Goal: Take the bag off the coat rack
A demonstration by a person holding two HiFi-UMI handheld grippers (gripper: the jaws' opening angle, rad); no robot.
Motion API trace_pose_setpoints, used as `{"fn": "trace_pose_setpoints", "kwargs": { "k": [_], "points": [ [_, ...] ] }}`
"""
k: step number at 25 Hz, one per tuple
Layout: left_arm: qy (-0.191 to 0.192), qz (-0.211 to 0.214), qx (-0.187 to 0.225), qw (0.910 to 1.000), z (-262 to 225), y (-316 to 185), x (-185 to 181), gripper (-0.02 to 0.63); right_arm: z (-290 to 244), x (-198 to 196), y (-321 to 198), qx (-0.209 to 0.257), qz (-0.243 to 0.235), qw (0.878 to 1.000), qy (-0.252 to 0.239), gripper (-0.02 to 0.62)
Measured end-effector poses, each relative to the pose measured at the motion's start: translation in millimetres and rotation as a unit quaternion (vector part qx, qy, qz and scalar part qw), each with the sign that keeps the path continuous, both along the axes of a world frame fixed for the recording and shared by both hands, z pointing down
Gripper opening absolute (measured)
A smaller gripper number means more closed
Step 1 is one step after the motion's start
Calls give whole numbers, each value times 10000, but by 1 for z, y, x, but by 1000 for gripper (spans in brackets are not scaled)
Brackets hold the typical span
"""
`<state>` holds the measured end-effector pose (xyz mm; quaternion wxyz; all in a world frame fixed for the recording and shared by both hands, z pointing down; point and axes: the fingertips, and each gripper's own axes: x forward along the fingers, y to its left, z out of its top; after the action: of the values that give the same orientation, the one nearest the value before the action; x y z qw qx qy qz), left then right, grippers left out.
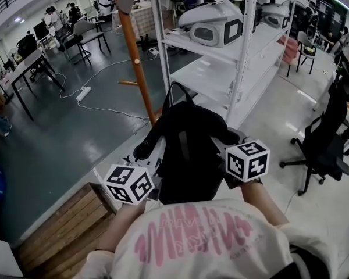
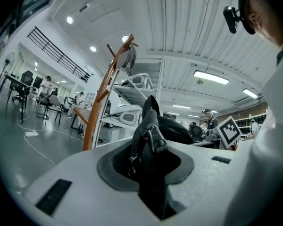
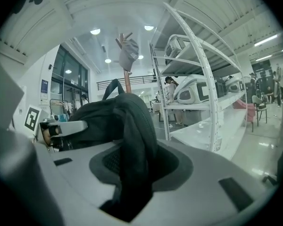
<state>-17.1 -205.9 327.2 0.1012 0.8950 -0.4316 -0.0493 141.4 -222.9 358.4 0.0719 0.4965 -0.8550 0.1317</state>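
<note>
A black bag hangs in the air between my two grippers, just in front of my chest and clear of the coat rack. My left gripper is shut on its zippered edge. Its other side is bunched fabric, and my right gripper is shut on that. The bag's top loop stands free above it. Beyond the bag, the wooden coat rack rises from the floor with a grey cap hanging at its top. In the gripper views each pair of jaws presses on the fabric, left gripper and right gripper.
A white shelf unit with white devices stands right of the rack. A black office chair is at the right. A wooden crate lies at lower left. Cables and a power strip cross the dark floor, with desks beyond.
</note>
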Motion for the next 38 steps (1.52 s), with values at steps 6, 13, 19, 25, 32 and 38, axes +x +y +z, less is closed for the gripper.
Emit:
{"fn": "trace_pose_setpoints", "kwargs": {
  "k": [6,13,19,25,32,38],
  "points": [
    [40,-96,-126,9999,14,16,2,83,13,2,13,-66,-115,9999,57,133],
    [19,-194,-205,9996,25,29,-3,83,26,-4,23,-174,-232,9996,27,132],
    [16,-275,-190,9994,27,35,-7,83,28,-8,28,-187,-294,9994,42,132],
    [88,-346,-172,9992,28,42,-10,83,28,-12,34,-115,-355,9993,101,132],
    [75,-428,-249,9987,34,47,-14,83,35,-16,38,-203,-371,9991,81,132],
    [109,-534,-332,9980,42,50,-25,83,42,-28,38,-245,-496,9984,121,132]
  ]
}}
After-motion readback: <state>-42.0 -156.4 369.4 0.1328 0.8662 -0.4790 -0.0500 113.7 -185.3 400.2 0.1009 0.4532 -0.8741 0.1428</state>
